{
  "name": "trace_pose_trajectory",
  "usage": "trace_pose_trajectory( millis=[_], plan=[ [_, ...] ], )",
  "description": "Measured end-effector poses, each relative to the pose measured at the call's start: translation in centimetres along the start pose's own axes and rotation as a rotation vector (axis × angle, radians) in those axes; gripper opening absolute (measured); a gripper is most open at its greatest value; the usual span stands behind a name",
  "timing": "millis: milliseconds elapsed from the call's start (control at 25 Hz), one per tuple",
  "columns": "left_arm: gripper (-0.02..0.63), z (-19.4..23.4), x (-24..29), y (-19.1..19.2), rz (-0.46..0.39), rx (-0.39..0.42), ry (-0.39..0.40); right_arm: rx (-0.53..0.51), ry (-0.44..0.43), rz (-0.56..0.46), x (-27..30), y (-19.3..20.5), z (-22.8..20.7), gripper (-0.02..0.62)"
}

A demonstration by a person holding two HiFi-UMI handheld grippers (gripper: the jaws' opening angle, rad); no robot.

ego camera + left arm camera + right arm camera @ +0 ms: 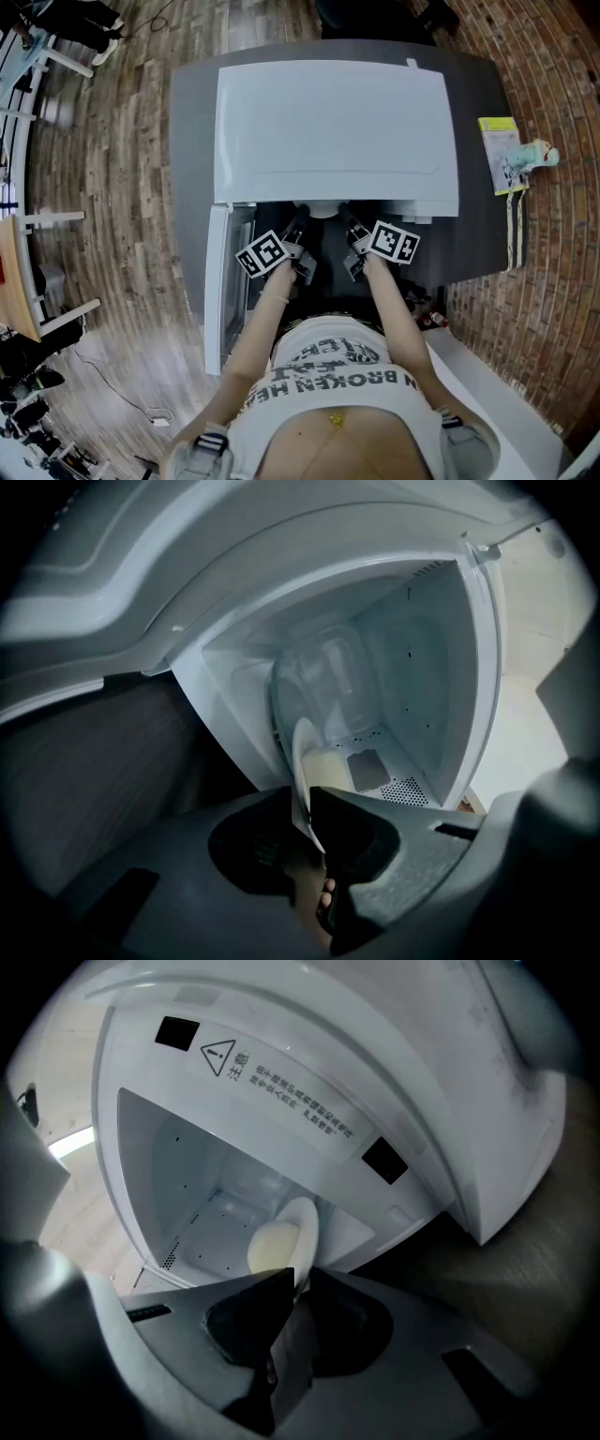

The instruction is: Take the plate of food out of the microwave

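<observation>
Now, looking down onto a dark grey table [192,141] with a big white microwave [333,127] on top, door [217,281] swung wide open at the left; reaching side by side into the open cavity, left gripper [298,220] and right gripper [347,220], marker cubes facing up; inside that cavity, near the front, a white plate [302,752] with a pale yellow mound of food [328,772] on it; left gripper clamped on the plate's left rim, thin edge pinched tight between the two jaws; right gripper clamped the same way on the right rim, jaws closed on it; off at the table's right edge, well apart from all this, a yellow packet [500,155] with a small teal thing [536,153] just beside it.
</observation>
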State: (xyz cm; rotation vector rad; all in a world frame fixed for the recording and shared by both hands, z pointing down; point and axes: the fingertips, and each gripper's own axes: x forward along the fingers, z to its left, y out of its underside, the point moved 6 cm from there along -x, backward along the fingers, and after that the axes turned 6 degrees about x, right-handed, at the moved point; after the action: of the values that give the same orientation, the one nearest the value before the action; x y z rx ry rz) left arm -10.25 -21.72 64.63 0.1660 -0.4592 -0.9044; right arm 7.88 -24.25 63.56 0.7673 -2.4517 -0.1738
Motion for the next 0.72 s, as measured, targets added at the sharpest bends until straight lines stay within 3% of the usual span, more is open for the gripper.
trace_pose_trajectory(
  millis=[360,480,720],
  plan=[
    [0.034,0.3,0.5,-0.48,-0.003,-0.06,0.031,-0.017,0.006,-0.01,0.21,-0.19,-0.03,0.06],
    [0.032,0.25,0.45,-0.36,0.01,-0.057,0.026,0.01,-0.013,-0.028,0.54,-0.55,-0.13,0.118],
    [0.032,0.32,0.18,-0.06,0.026,-0.046,0.02,0.015,0.006,-0.02,0.71,-0.78,-0.52,0.058]
  ],
)
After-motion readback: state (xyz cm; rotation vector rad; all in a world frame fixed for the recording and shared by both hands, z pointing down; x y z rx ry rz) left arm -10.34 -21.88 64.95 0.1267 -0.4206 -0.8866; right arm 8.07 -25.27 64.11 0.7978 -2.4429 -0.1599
